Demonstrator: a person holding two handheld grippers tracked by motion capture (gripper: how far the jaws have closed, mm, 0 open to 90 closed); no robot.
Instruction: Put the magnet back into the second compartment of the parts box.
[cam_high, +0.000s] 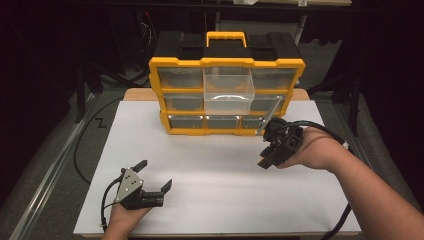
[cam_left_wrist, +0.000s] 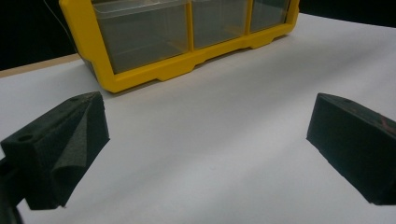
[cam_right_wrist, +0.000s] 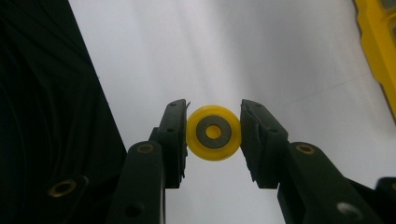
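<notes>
My right hand-held gripper (cam_right_wrist: 213, 133) pinches one small yellow plastic wheel with a grey metal centre (cam_right_wrist: 213, 133) above the white counter (cam_high: 210, 165), near one yellow organiser box with clear drawers (cam_high: 226, 95). My left hand-held gripper (cam_high: 156, 176) rests wide open, empty.

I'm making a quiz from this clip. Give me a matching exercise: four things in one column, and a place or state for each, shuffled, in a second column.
Things:
1. left gripper
2. right gripper
3. clear drawer
4. organizer

States:
A. stands at the far side of the table
B. pulled partway out
C. open, low over the table
D. shut on a yellow wheel

Pairs: 1-C, 2-D, 3-B, 4-A
</notes>
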